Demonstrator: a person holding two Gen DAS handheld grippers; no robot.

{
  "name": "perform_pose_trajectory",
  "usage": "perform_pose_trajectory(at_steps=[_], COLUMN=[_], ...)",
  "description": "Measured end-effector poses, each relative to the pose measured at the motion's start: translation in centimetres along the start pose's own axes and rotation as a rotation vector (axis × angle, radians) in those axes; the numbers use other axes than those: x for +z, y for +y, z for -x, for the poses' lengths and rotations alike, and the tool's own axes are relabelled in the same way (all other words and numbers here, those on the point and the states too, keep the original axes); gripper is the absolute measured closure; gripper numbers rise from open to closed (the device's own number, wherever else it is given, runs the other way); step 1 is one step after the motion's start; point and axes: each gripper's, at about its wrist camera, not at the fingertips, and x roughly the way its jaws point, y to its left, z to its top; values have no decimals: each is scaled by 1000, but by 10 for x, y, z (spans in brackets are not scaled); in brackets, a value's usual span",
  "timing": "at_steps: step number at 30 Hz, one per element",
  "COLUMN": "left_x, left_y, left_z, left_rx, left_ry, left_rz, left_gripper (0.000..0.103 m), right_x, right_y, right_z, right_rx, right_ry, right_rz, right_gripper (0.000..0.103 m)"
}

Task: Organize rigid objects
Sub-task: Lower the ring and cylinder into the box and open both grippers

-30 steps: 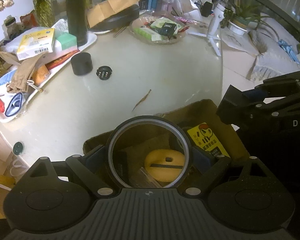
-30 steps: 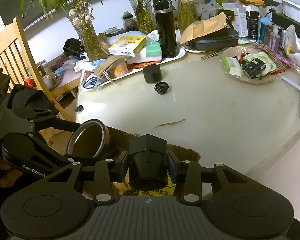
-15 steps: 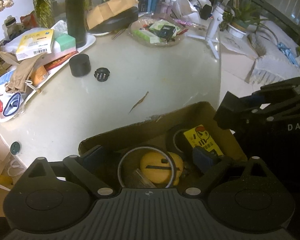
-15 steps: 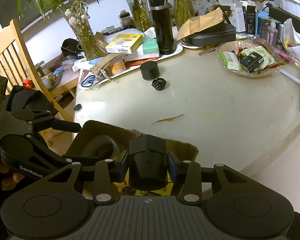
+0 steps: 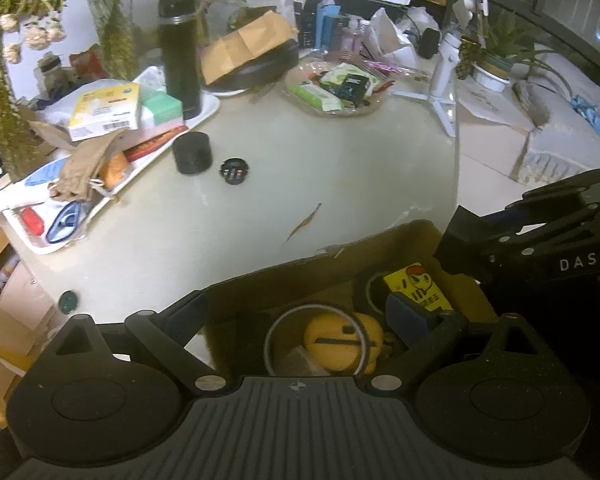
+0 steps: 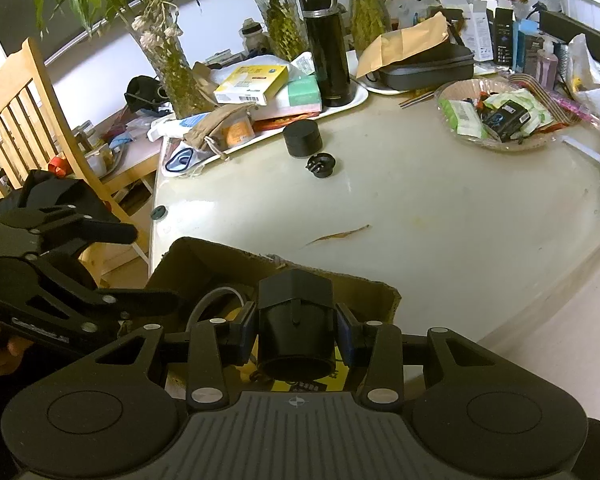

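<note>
Black cap [image 6: 295,322] clamped between right fingers [image 6: 345,339]; left fingers [image 5: 408,320] spread wide, empty

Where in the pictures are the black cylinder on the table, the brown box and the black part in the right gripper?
black cylinder [image 5: 192,153], left wrist view, on its side wall.
cardboard box [image 6: 204,258], right wrist view, on its far inner wall.
black part [image 6: 296,320], right wrist view, on its front face between the pads.

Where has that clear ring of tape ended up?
In the left wrist view the tape ring lies inside the cardboard box at the table's near edge, around a yellow disc, below the open left tongs.
</note>
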Motion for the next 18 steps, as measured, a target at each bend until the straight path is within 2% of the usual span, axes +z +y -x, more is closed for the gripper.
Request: perform_pose_trajectory(at_steps=[7, 18], left_x=[-9, -28], left_y=[12, 29], left_z=[10, 21], left_rx=[39, 37], left_ry=[33, 51], left_rz=[19, 68], left_gripper=[6, 6], right_x=[3, 19], right_y=[9, 40], right_z=[-8, -31], right_rx=[18, 77], right_ry=[10, 28], right_rz=[21, 99], right_gripper=[60, 60])
